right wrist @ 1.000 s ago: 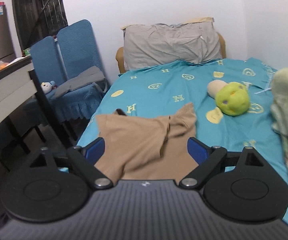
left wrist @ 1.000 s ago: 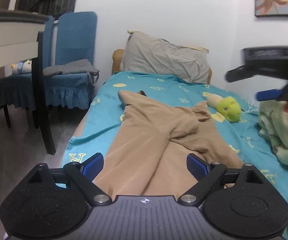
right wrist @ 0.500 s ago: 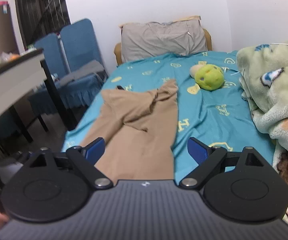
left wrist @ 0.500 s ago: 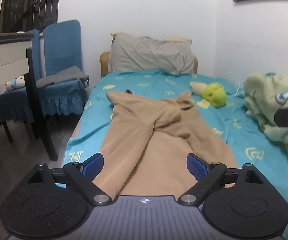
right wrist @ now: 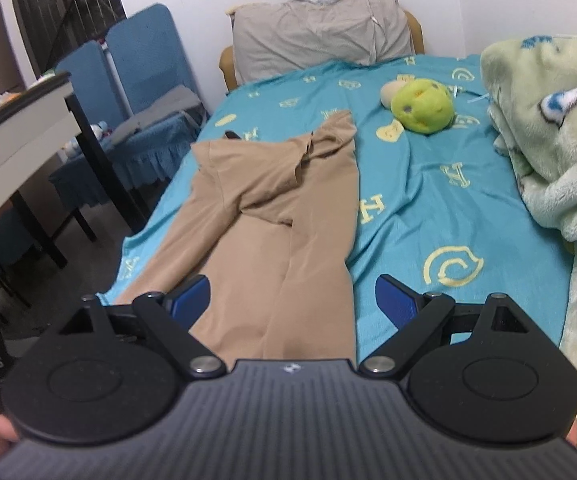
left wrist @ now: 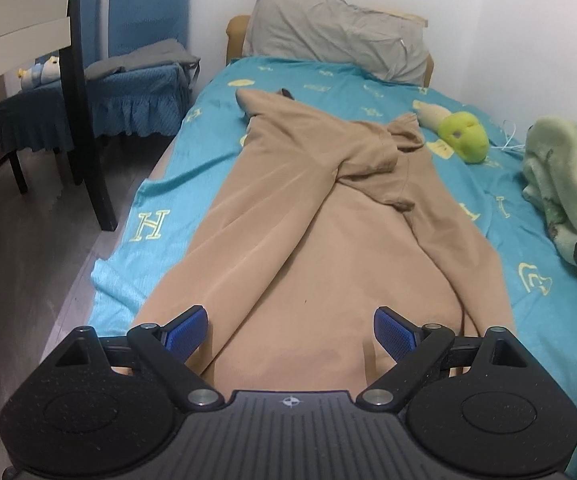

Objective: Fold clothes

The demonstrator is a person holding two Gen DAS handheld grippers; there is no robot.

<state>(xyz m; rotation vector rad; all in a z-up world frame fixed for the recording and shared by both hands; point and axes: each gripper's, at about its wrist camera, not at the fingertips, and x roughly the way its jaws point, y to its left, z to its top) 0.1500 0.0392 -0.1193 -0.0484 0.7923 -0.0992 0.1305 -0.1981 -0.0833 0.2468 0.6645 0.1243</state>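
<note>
Tan trousers [left wrist: 320,236] lie lengthwise on the teal bed sheet [left wrist: 208,152], waist end far, legs toward me, with a crumpled fold near the top. They also show in the right wrist view [right wrist: 272,216]. My left gripper [left wrist: 290,334] is open above the near leg ends, holding nothing. My right gripper [right wrist: 290,300] is open over the right leg's near end, holding nothing.
A grey pillow [left wrist: 336,36] lies at the headboard. A green plush toy [left wrist: 462,136] and a pale green blanket [right wrist: 556,136] lie on the right. Blue chairs [left wrist: 136,60] and a table with black legs [left wrist: 88,128] stand left of the bed.
Both grippers have pulled back toward the foot of the bed, so more of the trousers' legs shows. Both stay open. The trousers have not moved.
</note>
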